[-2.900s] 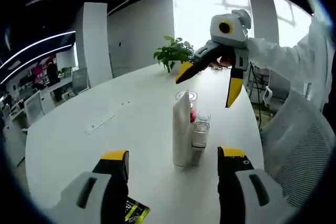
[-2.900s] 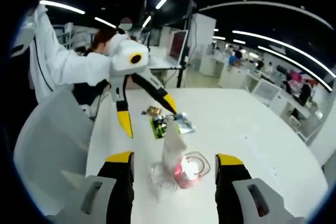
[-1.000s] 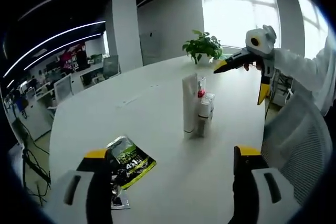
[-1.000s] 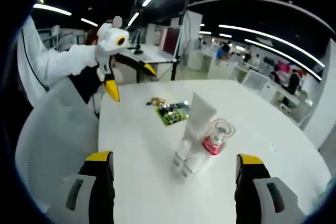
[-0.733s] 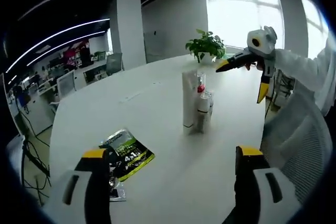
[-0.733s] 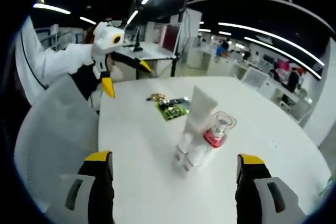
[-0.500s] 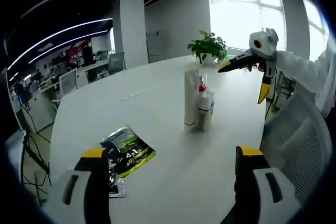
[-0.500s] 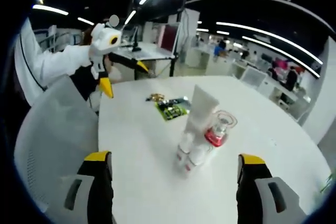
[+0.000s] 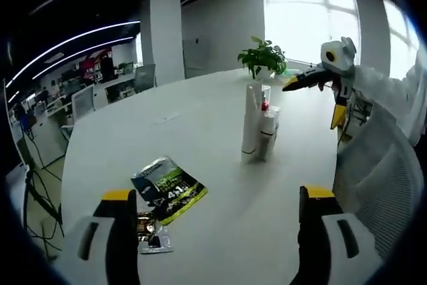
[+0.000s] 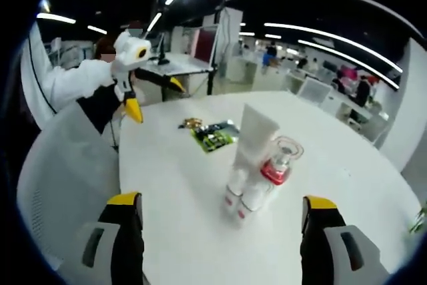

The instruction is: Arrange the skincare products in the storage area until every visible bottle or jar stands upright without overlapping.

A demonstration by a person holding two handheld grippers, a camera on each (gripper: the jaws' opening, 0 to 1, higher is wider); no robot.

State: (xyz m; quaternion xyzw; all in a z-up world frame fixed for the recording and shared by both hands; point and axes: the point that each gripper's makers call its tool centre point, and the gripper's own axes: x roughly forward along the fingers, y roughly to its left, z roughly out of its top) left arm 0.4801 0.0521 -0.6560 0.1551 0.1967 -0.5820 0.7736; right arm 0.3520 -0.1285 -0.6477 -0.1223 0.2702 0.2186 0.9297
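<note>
A tall white tube (image 9: pixel 251 123) (image 10: pixel 251 138) stands upright on the white table (image 9: pixel 200 131) in a tight cluster with small clear bottles (image 9: pixel 269 131) (image 10: pixel 243 199) and a clear jar with a red base (image 10: pixel 280 162). My left gripper (image 9: pixel 217 198) is open, well back from the cluster, with nothing between its jaws. My right gripper (image 10: pixel 220 205) is also open and empty, close in front of the cluster. In the left gripper view the right gripper (image 9: pixel 319 93) hangs open in the air to the right of the products. The left gripper (image 10: pixel 152 98) shows open at the upper left of the right gripper view.
A green and black sachet (image 9: pixel 168 187) (image 10: pixel 212 134) and a smaller dark packet (image 9: pixel 152 238) lie flat on the table. A potted plant (image 9: pixel 264 60) stands at the far edge. A grey mesh chair (image 9: pixel 377 165) (image 10: pixel 60 165) sits beside the table. A person in white sleeves (image 10: pixel 67 85) holds the grippers.
Both grippers have pulled back from the cluster since the earliest frames, when they hung close over it. Over the last second the views drifted only slightly; the products have not moved.
</note>
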